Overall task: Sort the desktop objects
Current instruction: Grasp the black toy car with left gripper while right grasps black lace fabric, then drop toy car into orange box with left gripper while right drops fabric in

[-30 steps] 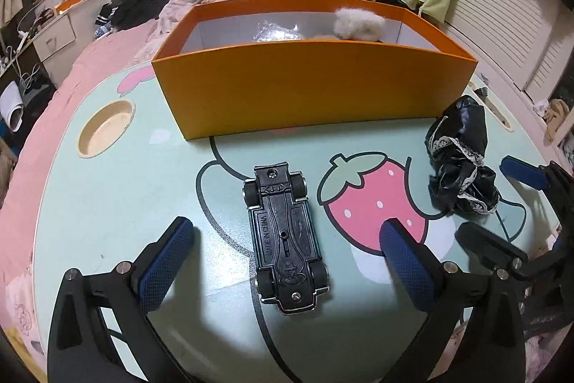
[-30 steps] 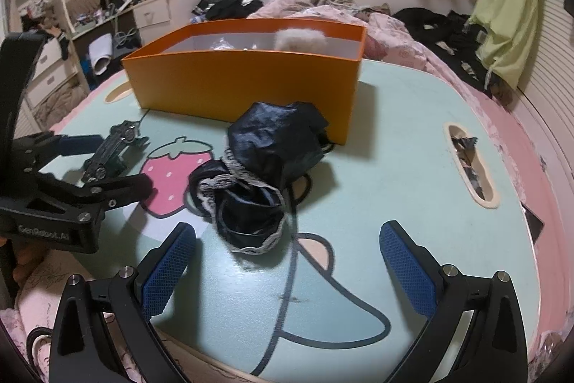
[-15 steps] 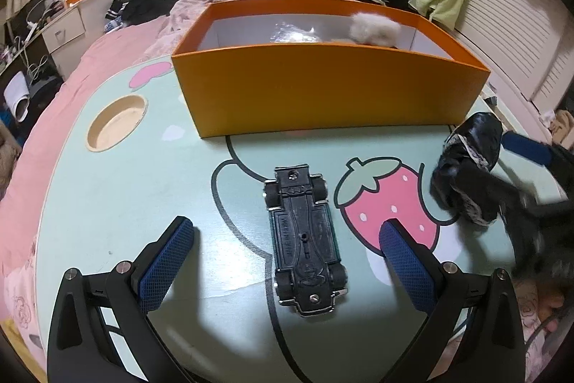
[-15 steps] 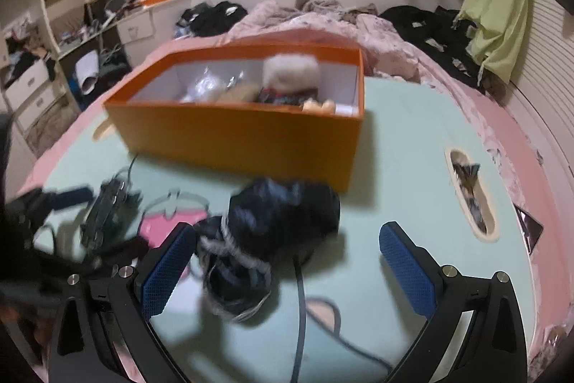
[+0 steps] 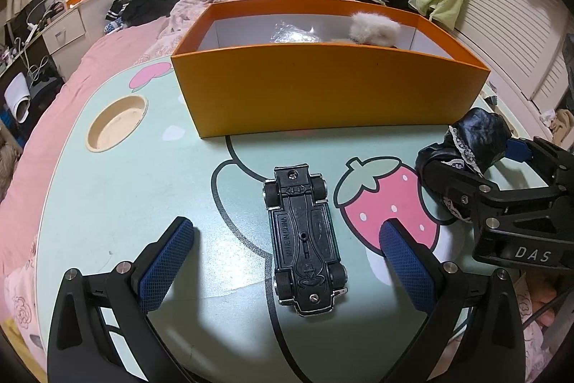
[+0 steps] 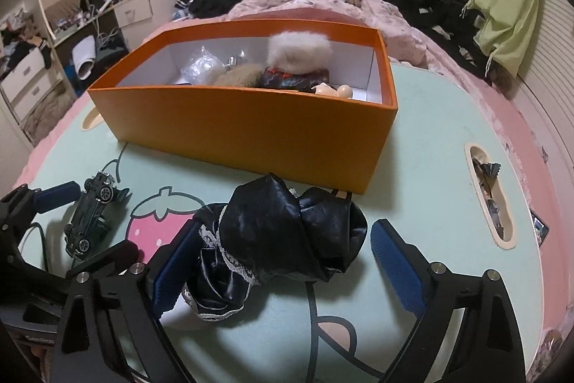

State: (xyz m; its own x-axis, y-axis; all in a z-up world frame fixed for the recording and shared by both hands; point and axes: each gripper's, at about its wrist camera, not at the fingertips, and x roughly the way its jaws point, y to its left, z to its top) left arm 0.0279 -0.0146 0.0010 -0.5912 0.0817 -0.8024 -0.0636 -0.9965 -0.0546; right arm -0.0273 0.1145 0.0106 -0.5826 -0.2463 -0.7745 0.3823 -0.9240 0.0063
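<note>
A black toy car [image 5: 305,239] lies upside down on the mint table, between the open fingers of my left gripper [image 5: 287,261]. It also shows in the right wrist view [image 6: 89,218]. A black lace-trimmed cloth bundle [image 6: 276,246] lies between the open fingers of my right gripper [image 6: 283,264], its left pad close against the cloth. The bundle also shows in the left wrist view [image 5: 470,142], with my right gripper [image 5: 477,164] around it. An orange box [image 5: 323,88] stands behind, holding a white furry item [image 6: 297,51] and several small things.
The table [image 5: 125,196] has a round cup recess [image 5: 116,122] at the left and an oblong slot [image 6: 489,196] at the right. A pink bed with clothes surrounds the table. Drawers and shelves stand at far left.
My right gripper has moved forward and down so the cloth bundle now sits between its fingers. My left gripper has shifted slightly nearer the car. The car has not moved.
</note>
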